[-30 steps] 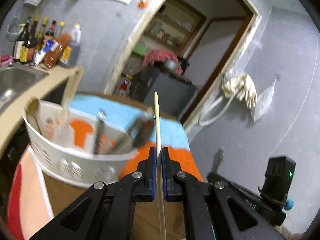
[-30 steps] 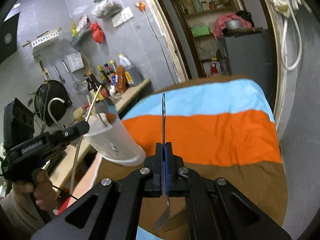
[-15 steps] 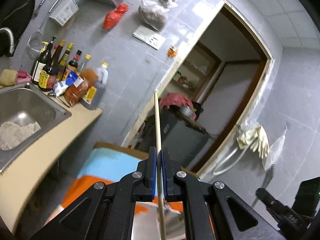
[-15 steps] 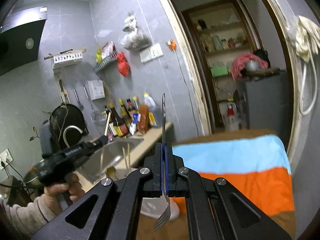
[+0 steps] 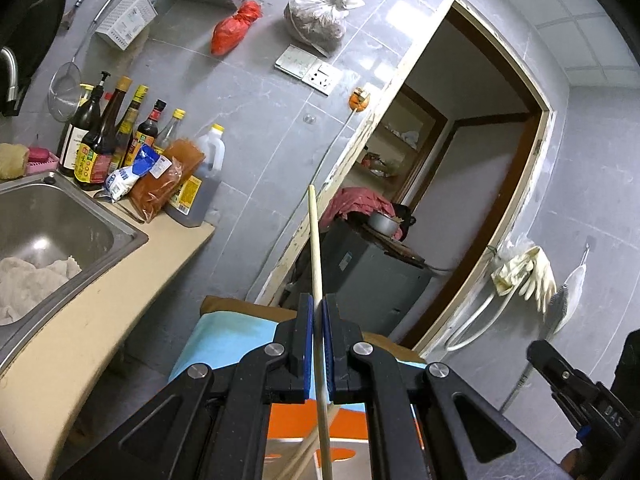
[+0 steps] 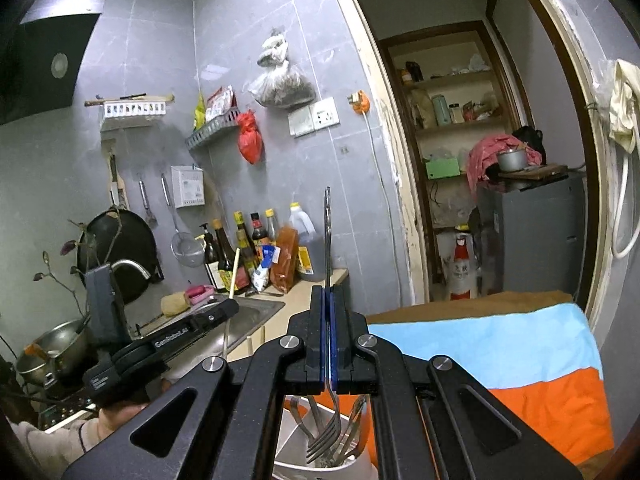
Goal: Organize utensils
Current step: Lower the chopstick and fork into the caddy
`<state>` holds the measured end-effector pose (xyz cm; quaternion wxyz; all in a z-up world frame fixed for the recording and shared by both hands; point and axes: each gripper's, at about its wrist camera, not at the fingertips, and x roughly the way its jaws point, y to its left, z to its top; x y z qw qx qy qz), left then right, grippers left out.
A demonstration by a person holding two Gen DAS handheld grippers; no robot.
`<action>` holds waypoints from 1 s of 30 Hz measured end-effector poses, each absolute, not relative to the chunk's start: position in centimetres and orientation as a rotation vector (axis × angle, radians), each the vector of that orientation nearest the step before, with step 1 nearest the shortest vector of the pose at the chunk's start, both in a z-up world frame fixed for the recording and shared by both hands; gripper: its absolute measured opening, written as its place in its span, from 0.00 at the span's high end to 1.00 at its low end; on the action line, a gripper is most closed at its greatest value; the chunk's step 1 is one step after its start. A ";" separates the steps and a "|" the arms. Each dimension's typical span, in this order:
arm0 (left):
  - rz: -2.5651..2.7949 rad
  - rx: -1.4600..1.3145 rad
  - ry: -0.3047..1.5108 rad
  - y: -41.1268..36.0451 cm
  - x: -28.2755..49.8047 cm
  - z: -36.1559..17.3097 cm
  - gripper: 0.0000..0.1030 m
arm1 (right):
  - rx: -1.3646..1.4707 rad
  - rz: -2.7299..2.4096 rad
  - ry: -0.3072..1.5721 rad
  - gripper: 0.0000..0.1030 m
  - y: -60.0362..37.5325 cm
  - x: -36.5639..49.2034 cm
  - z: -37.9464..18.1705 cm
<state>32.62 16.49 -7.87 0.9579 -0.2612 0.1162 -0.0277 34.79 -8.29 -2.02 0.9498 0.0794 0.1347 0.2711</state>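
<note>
Fork point(image 6: 328, 240) pinched upright in my right tool point(image 6: 329, 344), tines down over white holder point(image 6: 296, 468); left tool point(image 5: 316, 344) pinches chopstick point(image 5: 314, 240) vertical for dropping in.

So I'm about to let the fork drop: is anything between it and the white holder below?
Nothing visible blocks it. The fork hangs tines-down from the right gripper, above the white holder; only other forks already stand inside.

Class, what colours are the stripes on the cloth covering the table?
Light blue, orange and brown stripes on the cloth, clearest in the right wrist view.
</note>
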 end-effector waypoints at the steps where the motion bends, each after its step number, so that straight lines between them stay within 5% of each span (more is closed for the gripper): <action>1: -0.053 -0.527 0.237 16.5 32.6 -8.1 0.95 | 0.164 0.548 0.280 0.98 -8.2 35.0 -2.4; 30: -0.057 -0.444 0.270 15.6 31.5 -10.2 0.95 | 0.117 0.490 0.391 0.98 -5.2 36.3 -7.2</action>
